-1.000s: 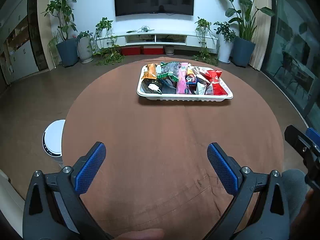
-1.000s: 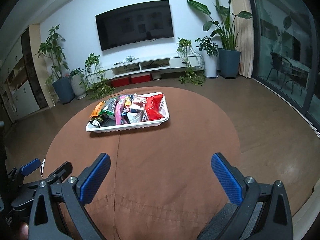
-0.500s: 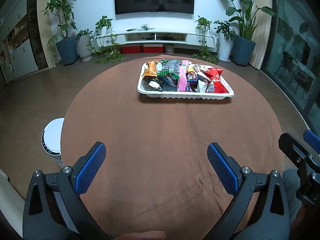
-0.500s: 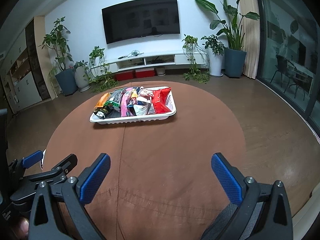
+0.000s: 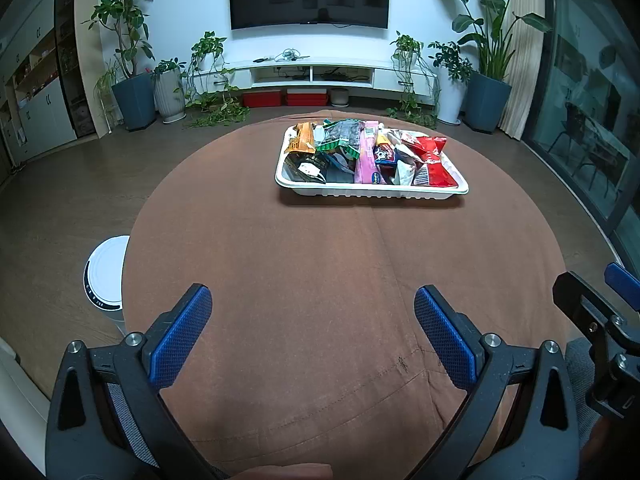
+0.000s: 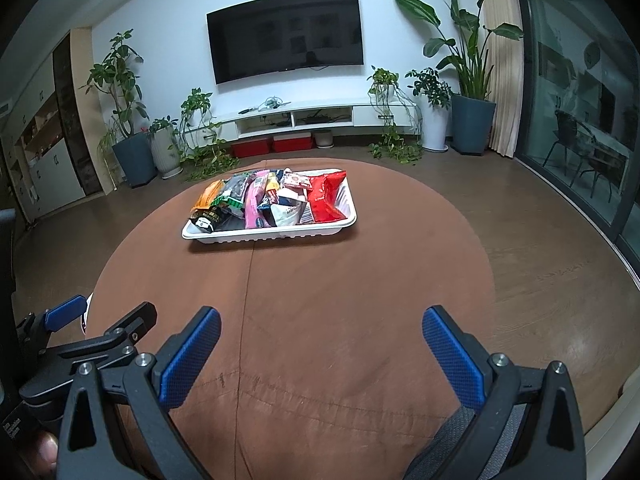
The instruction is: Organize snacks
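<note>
A white tray (image 5: 372,191) (image 6: 264,233) packed with several snack packets sits on the far half of the round brown table (image 5: 320,264) (image 6: 320,280). Among the packets are a red bag (image 5: 434,160) (image 6: 326,196), a pink one (image 5: 367,152) (image 6: 253,204) and an orange one (image 5: 303,139) (image 6: 207,195). My left gripper (image 5: 312,332) hovers open over the near table edge, nothing between its blue pads. My right gripper (image 6: 320,348) is open too, beside it at the near edge; it also shows in the left wrist view (image 5: 600,304). Both are well short of the tray.
A white cylindrical appliance (image 5: 106,280) stands on the floor by the table's left edge. Potted plants (image 5: 132,92), a low white TV cabinet (image 5: 320,76) and a wall TV line the far wall. Glass doors (image 6: 580,120) run along the right.
Both grippers have risen and tilted slightly, so the tray sits lower in both views. The jaws stay open and empty. The tray has not moved.
</note>
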